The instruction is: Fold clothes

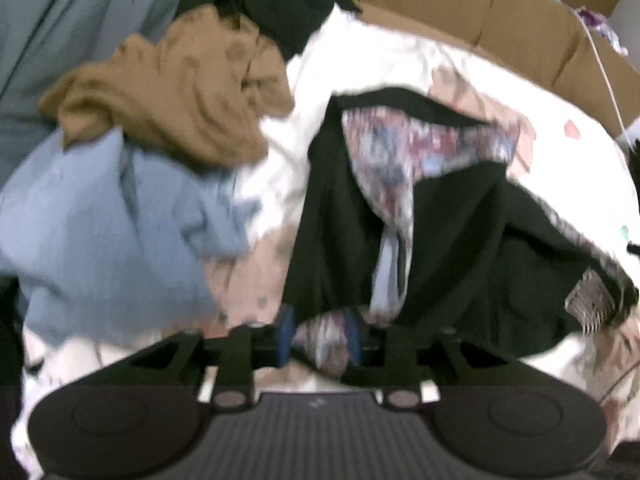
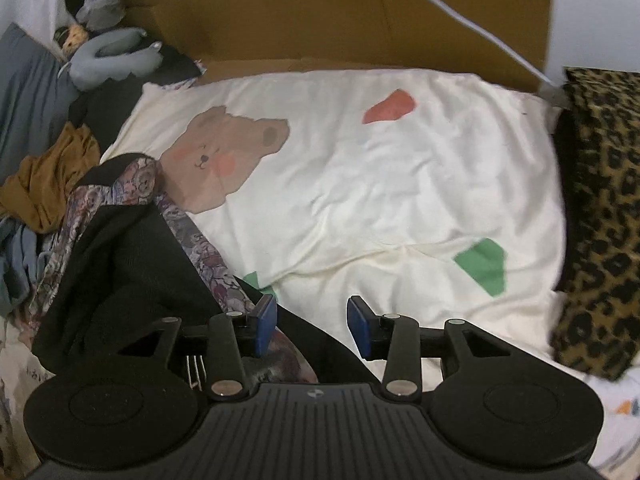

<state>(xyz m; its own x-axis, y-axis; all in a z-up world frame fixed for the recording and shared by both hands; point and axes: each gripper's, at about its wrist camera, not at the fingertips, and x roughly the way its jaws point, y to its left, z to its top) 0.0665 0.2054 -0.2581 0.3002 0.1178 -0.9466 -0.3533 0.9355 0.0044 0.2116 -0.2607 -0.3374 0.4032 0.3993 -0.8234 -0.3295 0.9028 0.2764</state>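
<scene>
A black garment with a floral lining [image 1: 440,216] lies crumpled on a white bedspread [image 1: 304,128]. My left gripper [image 1: 320,338] is shut on a fold of its floral lining, the fabric bunched between the blue pads. In the right wrist view the same black garment [image 2: 128,264] lies at the left, its floral edge [image 2: 200,248] running toward me. My right gripper [image 2: 312,326] is open just right of that edge, above the white bedspread [image 2: 380,184], with nothing between its fingers.
A brown garment [image 1: 172,92] and a light blue one [image 1: 100,232] lie heaped at the left. Cardboard [image 2: 360,20] lines the far side of the bed. A leopard-print cloth [image 2: 600,220] sits at the right, a grey-blue plush toy [image 2: 112,60] at the far left.
</scene>
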